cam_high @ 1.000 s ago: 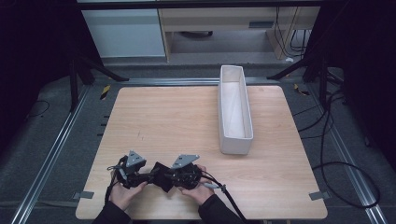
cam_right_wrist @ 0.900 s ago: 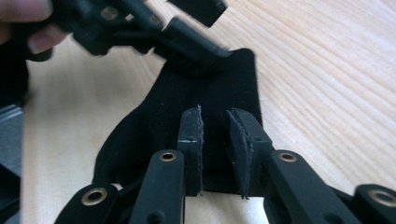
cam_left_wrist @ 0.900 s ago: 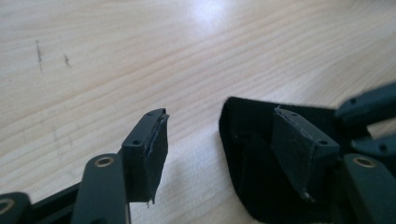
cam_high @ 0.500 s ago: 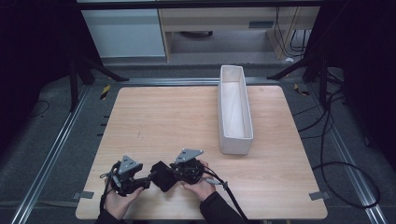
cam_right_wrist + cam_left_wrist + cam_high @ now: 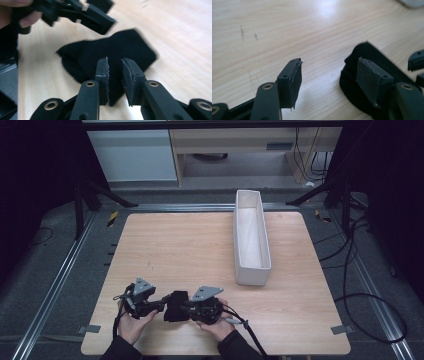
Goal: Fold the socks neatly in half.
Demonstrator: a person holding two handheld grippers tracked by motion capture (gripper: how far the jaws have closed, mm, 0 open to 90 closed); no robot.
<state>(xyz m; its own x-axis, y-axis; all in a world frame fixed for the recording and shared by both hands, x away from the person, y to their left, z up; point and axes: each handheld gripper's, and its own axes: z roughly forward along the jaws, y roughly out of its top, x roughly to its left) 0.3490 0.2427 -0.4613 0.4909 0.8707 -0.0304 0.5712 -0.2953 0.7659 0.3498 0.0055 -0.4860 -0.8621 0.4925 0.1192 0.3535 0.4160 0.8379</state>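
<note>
Fingers (image 5: 127, 80) straddling black cloth (image 5: 110, 52), flat, folded, apparently soft

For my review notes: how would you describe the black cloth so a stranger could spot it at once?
Start at the light wooden table and go to its near edge, where the left gripper and right gripper meet. The black cloth lies between them, a small dark folded piece, unlike the long white tray farther back.

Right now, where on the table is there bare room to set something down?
Free: the wide wood left of the white bin, from the far edge down toward the grippers, and the strip right of the bin. Crowded: the near edge, where both grippers meet at the black cloth.
</note>
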